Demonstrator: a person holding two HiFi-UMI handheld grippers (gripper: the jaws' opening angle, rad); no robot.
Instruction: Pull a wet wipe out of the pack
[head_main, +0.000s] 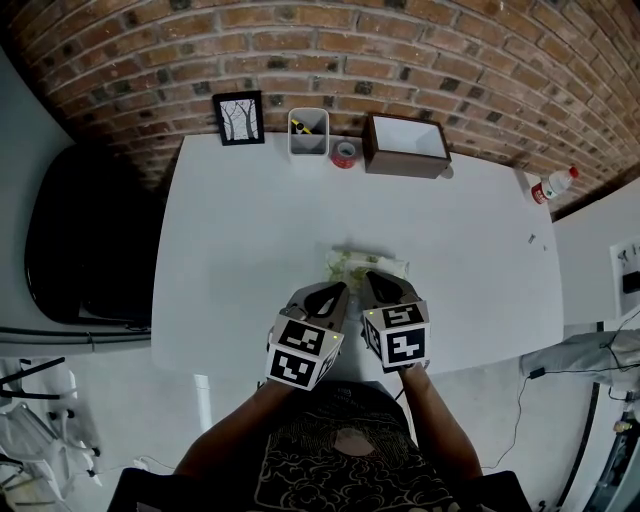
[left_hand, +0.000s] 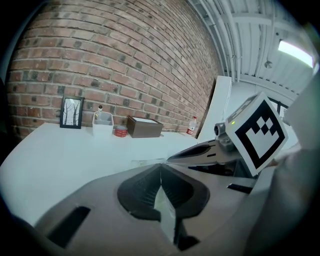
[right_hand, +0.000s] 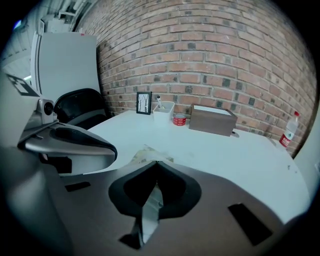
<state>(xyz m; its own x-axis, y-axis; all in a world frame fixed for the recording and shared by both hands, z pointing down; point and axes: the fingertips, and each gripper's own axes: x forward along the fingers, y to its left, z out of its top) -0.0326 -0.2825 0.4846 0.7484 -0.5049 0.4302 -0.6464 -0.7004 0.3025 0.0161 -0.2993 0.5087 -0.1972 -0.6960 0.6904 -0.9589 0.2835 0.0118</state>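
Wipe pack (head_main: 368, 265) lies on the table (head_main: 250, 230), near edge, just beyond my tips. Left gripper (head_main: 335, 291) and right gripper (head_main: 373, 281) both closed, empty. I'd pin the pack with left, open right, pinch the top wipe, pull straight up.

I see a smooth matt white table (head_main: 250, 230), a rough brick wall (head_main: 420, 40), a shiny plastic wipe pack (head_main: 370, 264) and a matt brown box (head_main: 400, 162).
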